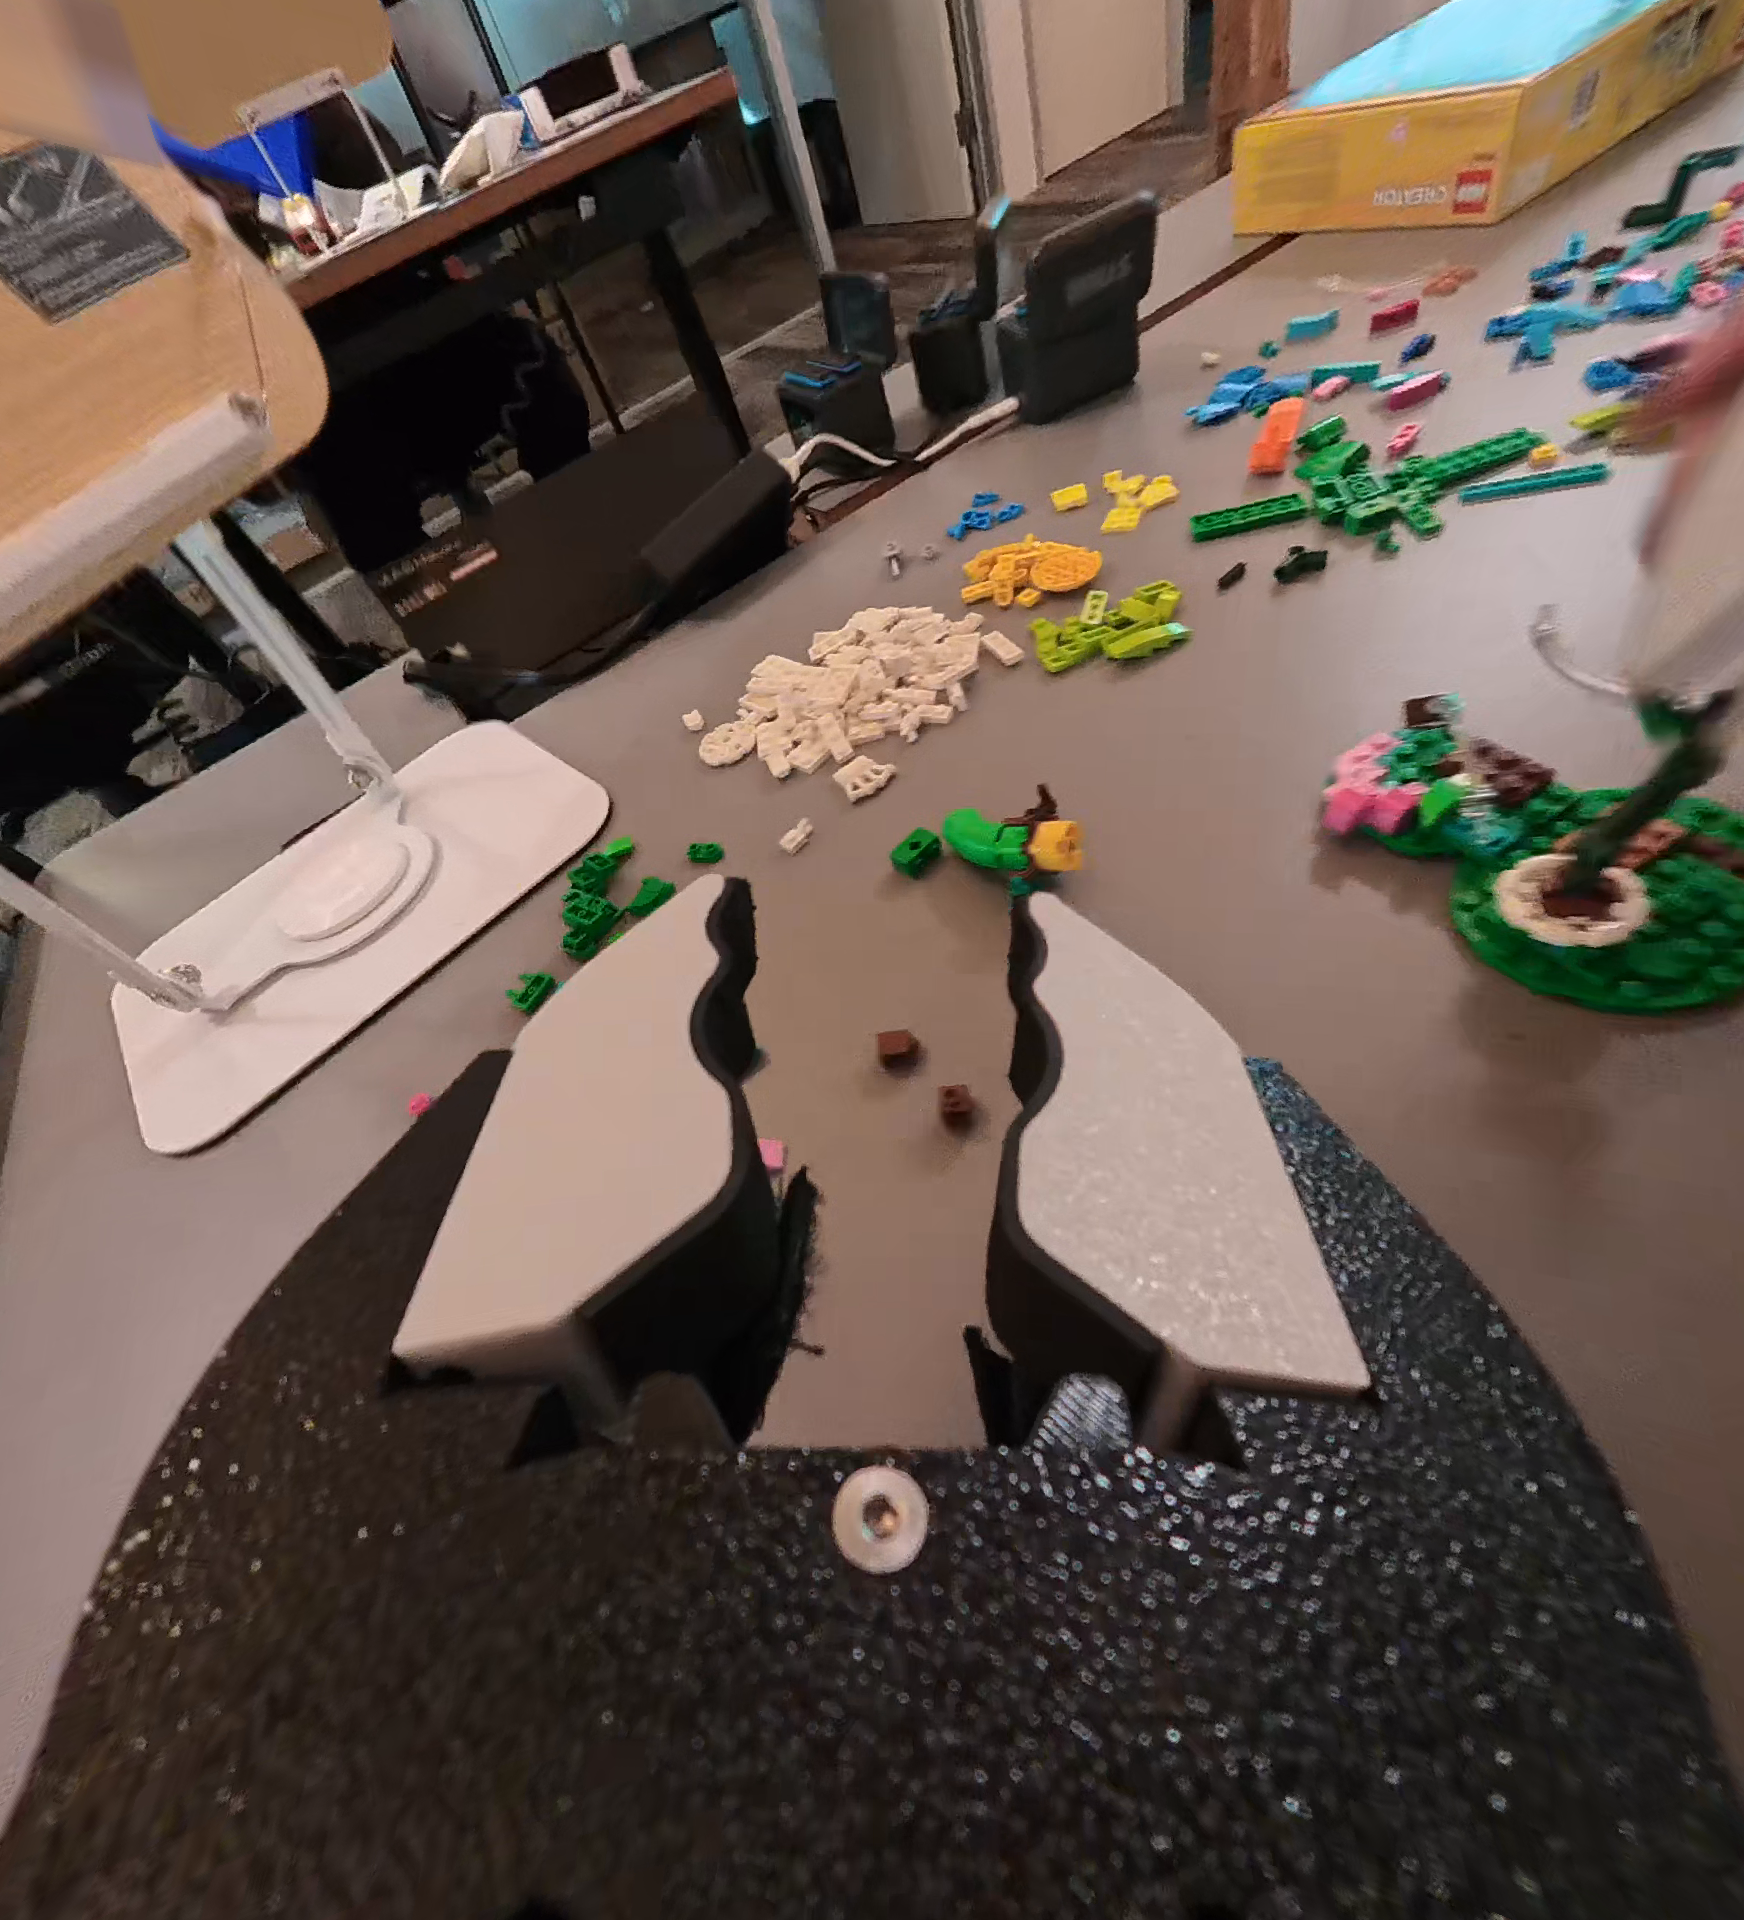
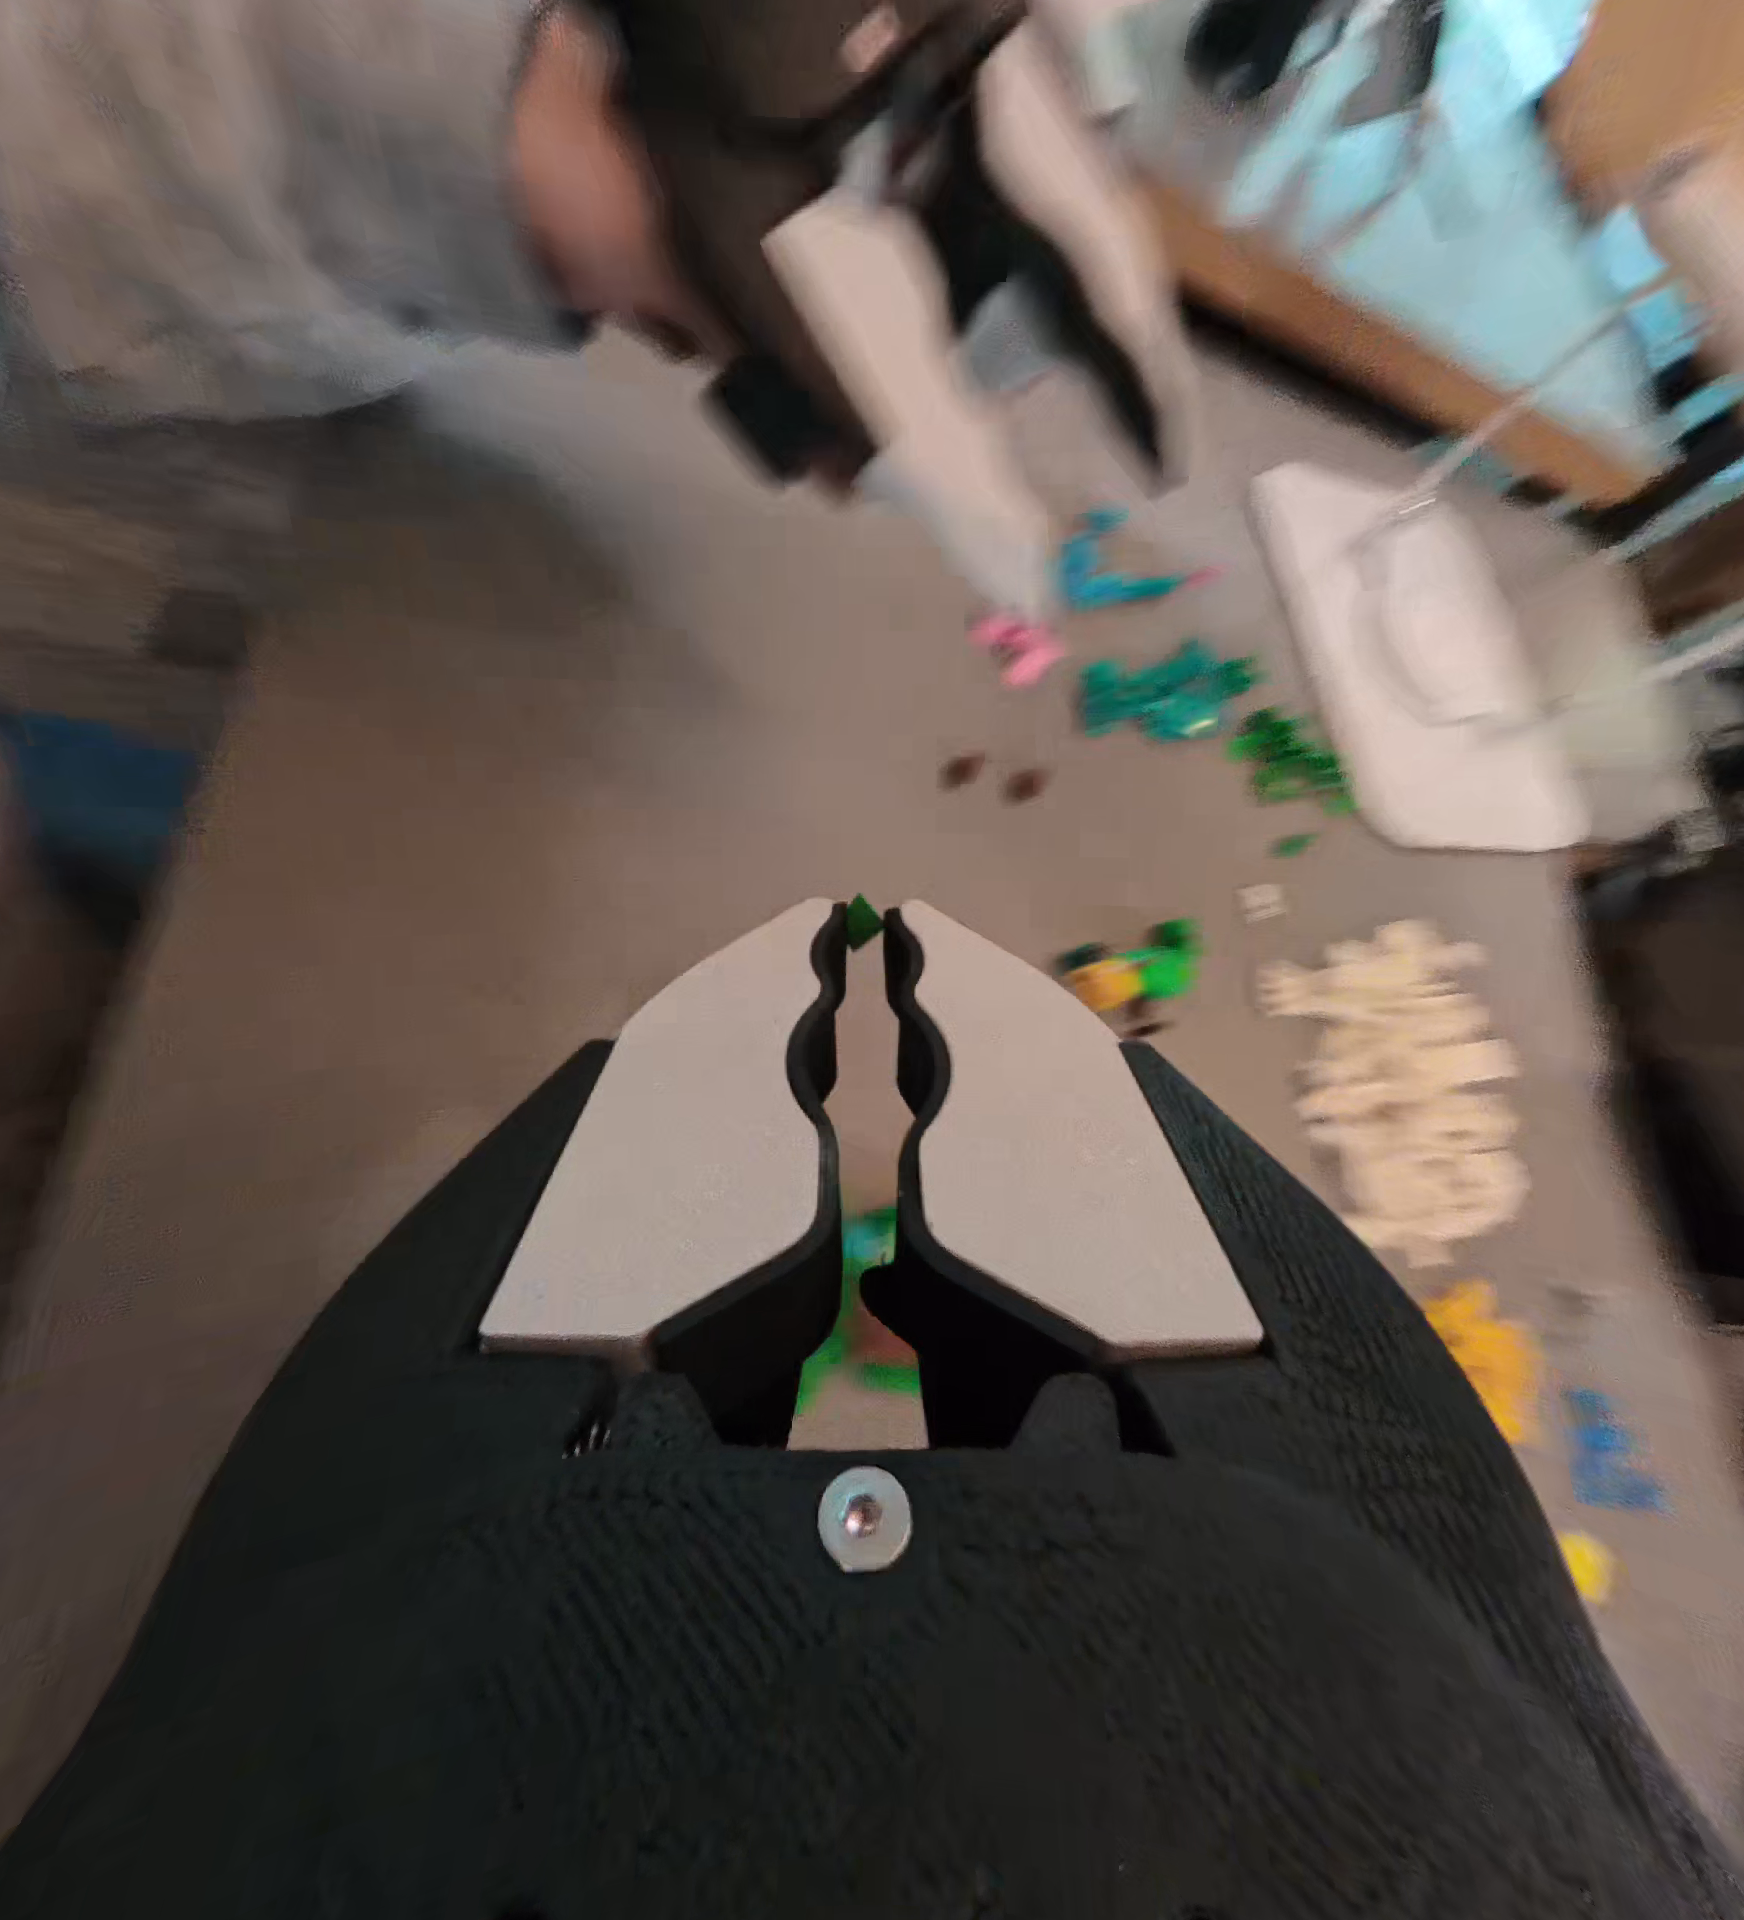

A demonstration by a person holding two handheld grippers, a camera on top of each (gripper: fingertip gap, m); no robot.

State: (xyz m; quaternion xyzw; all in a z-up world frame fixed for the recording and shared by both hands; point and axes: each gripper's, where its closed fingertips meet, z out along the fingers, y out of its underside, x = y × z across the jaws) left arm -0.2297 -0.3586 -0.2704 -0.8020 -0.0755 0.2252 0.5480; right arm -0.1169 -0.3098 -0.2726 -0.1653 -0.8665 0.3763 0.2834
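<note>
My left gripper (image 1: pixel 878 899) is open and holds nothing; it hovers low over the grey table (image 1: pixel 1211 1195). Two small brown bricks (image 1: pixel 899 1049) lie on the table between its fingers, untouched. A green curved piece with a yellow block (image 1: pixel 1013 842) lies just past its fingertips. My right gripper (image 2: pixel 863 920) is shut on a small green piece (image 2: pixel 861 925) at its tips. In the left wrist view the right gripper (image 1: pixel 1678 696) grips the top of a dark green stem (image 1: pixel 1637 821). The stem's lower end reaches the white ring on a round green plate model (image 1: pixel 1678 956).
A pile of white bricks (image 1: pixel 868 686), lime, yellow, green and blue brick heaps lie farther back. A white stand base (image 1: pixel 328 914) sits at the left, with loose green bricks (image 1: pixel 598 904) beside it. A yellow box (image 1: pixel 1470 135) and black chargers (image 1: pixel 1055 312) stand at the back.
</note>
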